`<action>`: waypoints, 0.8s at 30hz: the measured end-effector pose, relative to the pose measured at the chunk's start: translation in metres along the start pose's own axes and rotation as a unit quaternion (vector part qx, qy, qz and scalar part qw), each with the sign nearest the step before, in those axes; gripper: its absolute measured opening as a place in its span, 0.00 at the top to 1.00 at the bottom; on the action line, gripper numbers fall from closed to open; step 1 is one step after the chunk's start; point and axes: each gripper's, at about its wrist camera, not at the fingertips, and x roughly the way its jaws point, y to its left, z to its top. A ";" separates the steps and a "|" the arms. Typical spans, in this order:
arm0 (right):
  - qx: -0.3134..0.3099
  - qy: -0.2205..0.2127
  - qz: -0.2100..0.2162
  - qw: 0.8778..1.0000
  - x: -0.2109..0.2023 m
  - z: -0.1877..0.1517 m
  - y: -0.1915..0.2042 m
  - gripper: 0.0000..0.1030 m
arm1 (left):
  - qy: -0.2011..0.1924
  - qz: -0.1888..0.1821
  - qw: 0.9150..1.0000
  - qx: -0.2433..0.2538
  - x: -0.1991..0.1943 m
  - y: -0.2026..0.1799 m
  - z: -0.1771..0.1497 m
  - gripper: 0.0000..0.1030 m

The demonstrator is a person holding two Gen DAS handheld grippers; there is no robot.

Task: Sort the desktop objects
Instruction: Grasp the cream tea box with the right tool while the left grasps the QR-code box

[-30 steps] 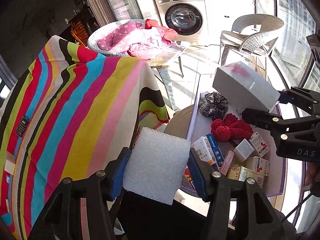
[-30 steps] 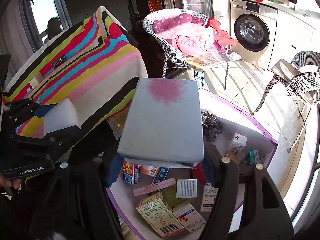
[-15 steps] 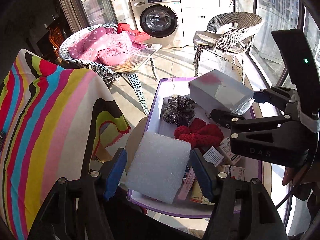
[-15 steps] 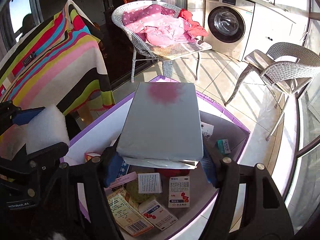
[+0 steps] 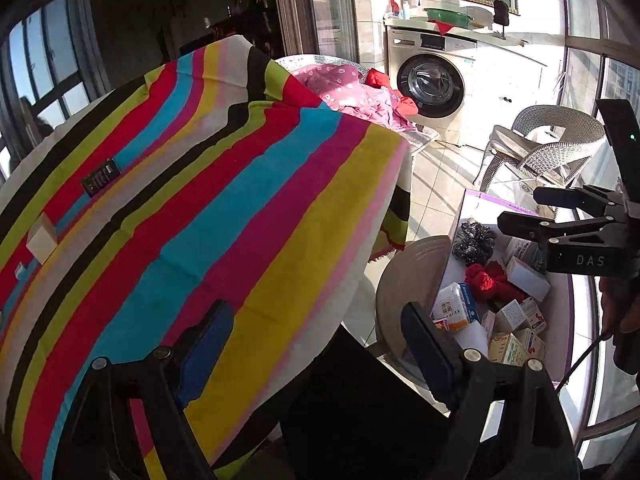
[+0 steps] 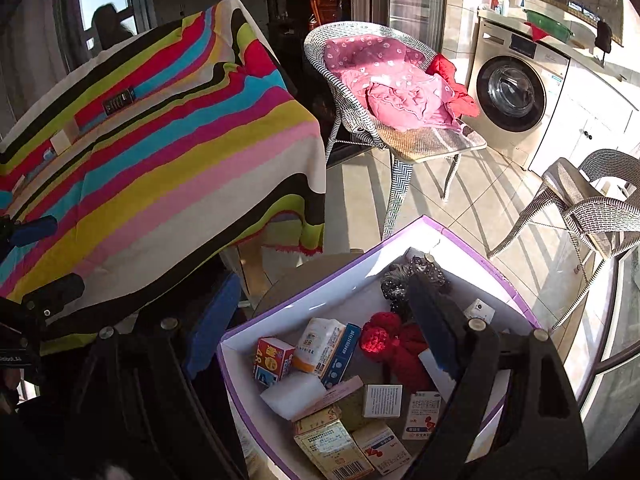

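Holding medicine cartons [image 6: 335,442], white foam [image 6: 291,395], perhaps red yarn [image 6: 390,338] — purple-rimmed box [image 6: 472,249]; both tools opening, empty.

The right finger [image 6: 436,332] of the right gripper [image 6: 324,332] is covering part of the red knitted item [image 6: 384,336] and most of a white box [image 6: 434,364] inside the purple-edged box [image 6: 320,284], whose near corner is running out of frame. Print on the small cartons [image 6: 420,410] is reading too small to make out. In the left wrist view, the left gripper [image 5: 316,336] is blocking the round stool [image 5: 412,280], and a hand [image 5: 624,320] is being cropped at the right edge.
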 end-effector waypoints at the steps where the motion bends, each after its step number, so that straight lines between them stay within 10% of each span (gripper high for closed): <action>1: -0.022 -0.005 0.016 1.000 0.002 0.007 0.021 0.16 | -0.004 0.024 0.999 -0.022 -0.006 0.026 -0.006 0.16; 12: -0.224 0.010 0.230 0.947 0.056 0.069 0.293 0.13 | 0.036 0.228 0.952 -0.200 -0.031 0.292 -0.093 0.13; 19: -0.262 0.042 0.282 0.922 0.123 0.132 0.432 0.11 | 0.090 0.315 0.908 -0.261 -0.005 0.448 -0.108 0.13; 24: -0.252 0.089 0.283 0.921 0.175 0.164 0.501 0.10 | 0.109 0.312 0.901 -0.280 0.023 0.526 -0.100 0.13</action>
